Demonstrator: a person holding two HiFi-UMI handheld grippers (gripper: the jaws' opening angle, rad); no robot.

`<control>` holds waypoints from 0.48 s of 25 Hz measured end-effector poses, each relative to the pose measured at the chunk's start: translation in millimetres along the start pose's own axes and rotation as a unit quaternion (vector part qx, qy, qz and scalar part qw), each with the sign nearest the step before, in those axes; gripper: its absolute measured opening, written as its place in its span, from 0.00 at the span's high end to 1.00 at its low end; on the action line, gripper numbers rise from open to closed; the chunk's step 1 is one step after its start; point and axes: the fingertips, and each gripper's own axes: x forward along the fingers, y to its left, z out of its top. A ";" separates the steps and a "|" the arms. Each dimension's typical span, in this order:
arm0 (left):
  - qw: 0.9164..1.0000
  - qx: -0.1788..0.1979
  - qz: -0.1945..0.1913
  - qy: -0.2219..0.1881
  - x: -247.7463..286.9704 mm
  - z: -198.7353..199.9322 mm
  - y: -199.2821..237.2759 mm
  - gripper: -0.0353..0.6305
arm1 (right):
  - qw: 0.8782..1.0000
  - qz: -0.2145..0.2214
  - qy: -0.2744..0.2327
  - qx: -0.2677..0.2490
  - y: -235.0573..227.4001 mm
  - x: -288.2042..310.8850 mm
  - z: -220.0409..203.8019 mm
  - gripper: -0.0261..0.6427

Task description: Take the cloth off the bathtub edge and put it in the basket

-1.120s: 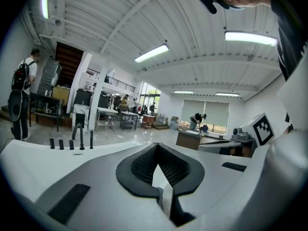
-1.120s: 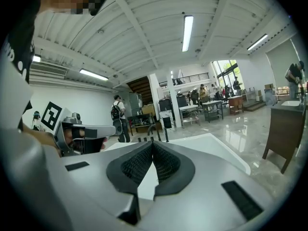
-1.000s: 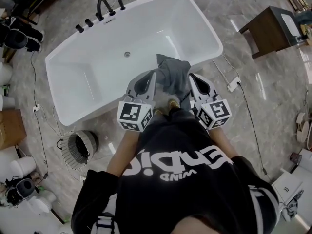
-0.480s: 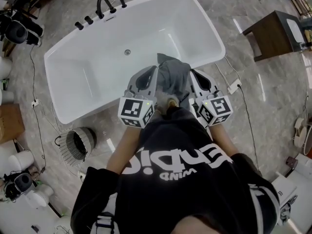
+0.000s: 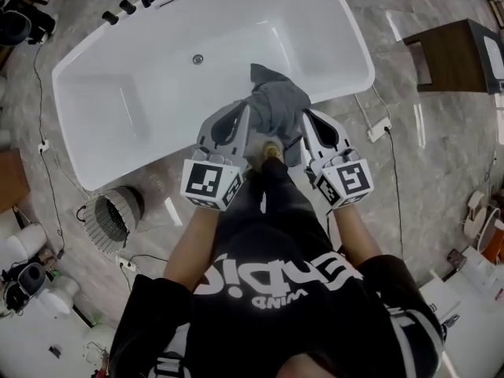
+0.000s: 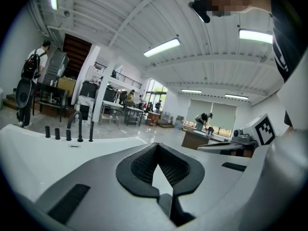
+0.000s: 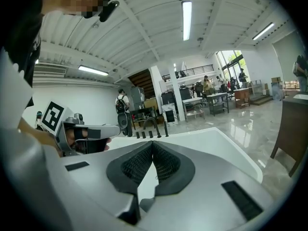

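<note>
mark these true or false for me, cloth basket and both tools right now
1. The cloth hangs over the bathtub edge. True.
2. The cloth lies in the basket. False: the basket stands on the floor beside the bathtub, and the cloth is not in it.
3. The left tool is shut and empty. True.
4. The right tool grips the cloth. False: its jaws are shut on nothing.

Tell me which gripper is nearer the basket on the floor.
Left. The left gripper is on the side of the cloth toward the basket; the right gripper is beyond the cloth, farther off.
</note>
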 end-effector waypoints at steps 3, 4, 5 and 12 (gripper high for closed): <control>1.000 -0.011 0.001 0.006 18.2 -16.5 8.6 0.93 | 1.000 0.000 0.006 0.002 -15.4 13.4 -12.7 0.94; 1.000 -0.013 0.002 0.008 24.1 -21.7 12.5 0.93 | 1.000 0.002 0.007 0.003 -19.0 18.0 -16.3 0.94; 1.000 -0.014 0.003 0.010 29.2 -26.7 15.8 0.93 | 1.000 0.004 0.009 0.003 -21.8 21.3 -20.1 0.94; 1.000 -0.019 0.003 0.022 37.3 -42.1 15.5 0.93 | 0.999 0.024 0.027 -0.013 -27.4 25.5 -36.3 0.94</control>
